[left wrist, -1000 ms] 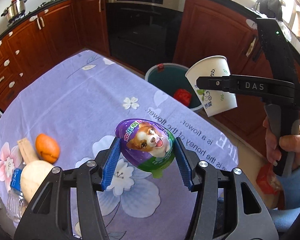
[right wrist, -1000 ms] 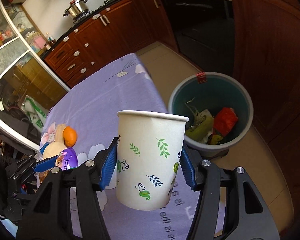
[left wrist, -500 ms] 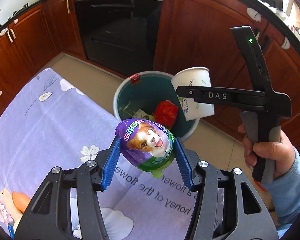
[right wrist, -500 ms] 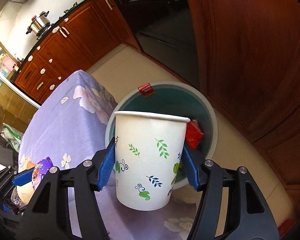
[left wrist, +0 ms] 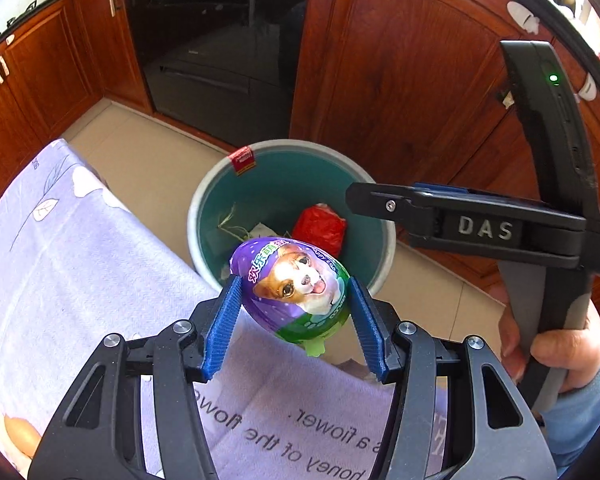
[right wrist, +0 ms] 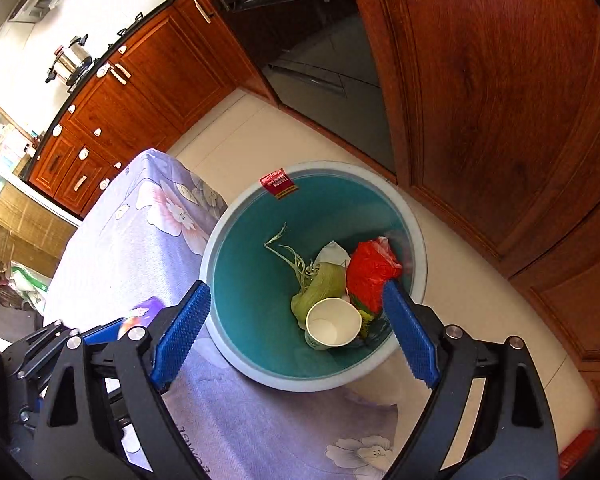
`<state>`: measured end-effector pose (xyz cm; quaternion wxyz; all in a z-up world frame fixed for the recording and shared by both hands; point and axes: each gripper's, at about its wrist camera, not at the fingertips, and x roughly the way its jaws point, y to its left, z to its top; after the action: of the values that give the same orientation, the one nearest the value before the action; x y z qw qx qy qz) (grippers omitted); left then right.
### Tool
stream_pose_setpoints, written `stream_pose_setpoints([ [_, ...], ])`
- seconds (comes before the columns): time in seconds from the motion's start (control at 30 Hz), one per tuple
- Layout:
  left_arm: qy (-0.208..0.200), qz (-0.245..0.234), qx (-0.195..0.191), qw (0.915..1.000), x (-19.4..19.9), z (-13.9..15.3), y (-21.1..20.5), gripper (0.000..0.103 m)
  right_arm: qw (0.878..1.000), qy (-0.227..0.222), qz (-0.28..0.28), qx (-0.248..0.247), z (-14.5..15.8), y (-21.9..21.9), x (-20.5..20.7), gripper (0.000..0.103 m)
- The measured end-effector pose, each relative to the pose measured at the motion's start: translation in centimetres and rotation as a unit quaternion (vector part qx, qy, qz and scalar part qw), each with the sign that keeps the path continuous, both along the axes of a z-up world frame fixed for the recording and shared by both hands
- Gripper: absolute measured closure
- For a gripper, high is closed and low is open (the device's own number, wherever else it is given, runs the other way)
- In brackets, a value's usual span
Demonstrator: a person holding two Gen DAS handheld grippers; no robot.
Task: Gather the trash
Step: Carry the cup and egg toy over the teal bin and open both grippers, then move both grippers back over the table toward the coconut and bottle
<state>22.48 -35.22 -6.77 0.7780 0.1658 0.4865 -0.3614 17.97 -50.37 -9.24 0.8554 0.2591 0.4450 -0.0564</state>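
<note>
Your white leaf-printed paper cup (right wrist: pixel 333 327) has left the right gripper (right wrist: pixel 296 334); half a second ago it was clamped there, now it lies among scraps inside the teal round plastic bin (right wrist: pixel 380 376). Right fingers stand apart, empty. One item binned. Left gripper (left wrist: pixel 296 322) still clamps the purple foil dog-print egg (left wrist: pixel 290 286), now over the bin's near rim; a second ago it hung over the lilac flowered tablecloth (left wrist: pixel 60 264).

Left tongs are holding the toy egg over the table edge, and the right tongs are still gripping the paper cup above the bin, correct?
Not quite. The right wrist view shows the right tongs open and empty; the paper cup already lies inside the bin. The left tongs do hold the toy egg over the table edge.
</note>
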Motion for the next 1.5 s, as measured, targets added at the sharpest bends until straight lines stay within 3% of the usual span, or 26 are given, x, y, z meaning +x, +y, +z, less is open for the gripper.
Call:
stream_pose_setpoints([
  [0.17, -0.004, 0.004, 0.013, 0.9999, 1.5, -0.6, -1.8, 0.046, 1.0, 0.002, -0.011, -0.01, 0.6, -0.3, -0.4, 0.014],
  [0.3, -0.013, 0.012, 0.017, 0.9997, 2.2, -0.2, -2.3, 0.031, 1.0, 0.003, -0.016, -0.014, 0.9, -0.6, -0.5, 0.014],
  [0.4, -0.025, 0.019, 0.015, 0.9994, 2.1, 0.2, -1.9, 0.027, 1.0, 0.002, -0.019, -0.015, 1.2, -0.6, -0.7, 0.014],
  [0.73, -0.014, 0.036, 0.003, 0.9992, 2.1, 1.2, 0.5, 0.025, 1.0, 0.011, -0.006, -0.016, 1.7, 1.0, -0.5, 0.014],
  [1.1, -0.021, 0.051, -0.024, 0.9982, 0.6, 3.2, 3.1, 0.014, 0.999, 0.005, 0.012, -0.036, 4.1, 3.9, -1.5, 0.013],
  [1.3, -0.036, 0.063, -0.04, 0.9966, -1.2, 4.8, 5.8, 0.005, 0.998, -0.003, 0.028, -0.048, 5.8, 6.4, -2.5, 0.009],
  [1.5, -0.036, 0.084, -0.048, 0.9947, -3.2, 5.9, 9.9, 0.004, 0.997, -0.008, 0.057, -0.048, 6.9, 10.0, -3.3, 0.009],
])
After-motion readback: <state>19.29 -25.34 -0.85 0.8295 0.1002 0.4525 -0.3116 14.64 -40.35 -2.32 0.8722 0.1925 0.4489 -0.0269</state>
